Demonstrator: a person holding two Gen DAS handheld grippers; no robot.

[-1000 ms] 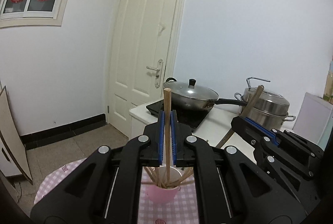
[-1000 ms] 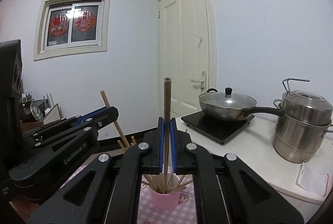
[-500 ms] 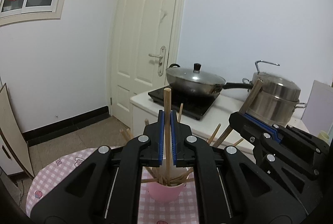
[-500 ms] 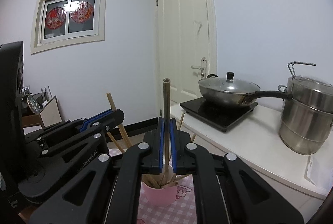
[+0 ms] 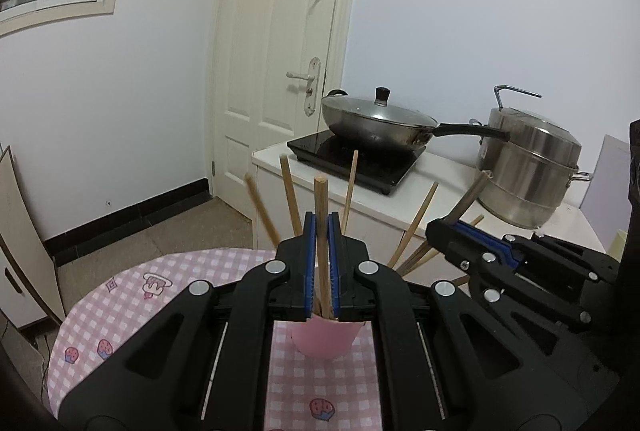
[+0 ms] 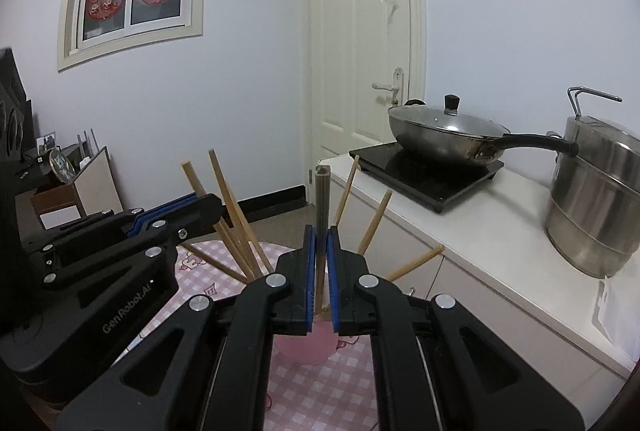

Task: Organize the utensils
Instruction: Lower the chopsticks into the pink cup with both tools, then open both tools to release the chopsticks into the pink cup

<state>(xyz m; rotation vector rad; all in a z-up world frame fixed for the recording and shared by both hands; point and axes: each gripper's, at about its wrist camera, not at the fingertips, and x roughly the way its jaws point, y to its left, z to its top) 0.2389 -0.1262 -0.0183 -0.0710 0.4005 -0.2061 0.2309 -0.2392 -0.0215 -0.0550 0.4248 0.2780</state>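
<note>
Left gripper [image 5: 321, 227] pinches a light wooden chopstick [image 5: 321, 207] upright between its blue pads, jaws nearly closed, lower end inside the pink cup [image 5: 326, 337]. Right gripper [image 6: 321, 239] likewise clamps a darker chopstick [image 6: 322, 199] upright, its lower end going down toward the same cup [image 6: 304, 347]. The cup stands on the pink checked tablecloth [image 5: 132, 295], directly below both grippers, with several other chopsticks [image 5: 290, 201] fanned out of it at angles. Behind, on the white counter [image 5: 432, 175]: a lidded wok [image 5: 378, 121] on a black hob, a steel steamer pot [image 5: 528, 171] to its right.
</note>
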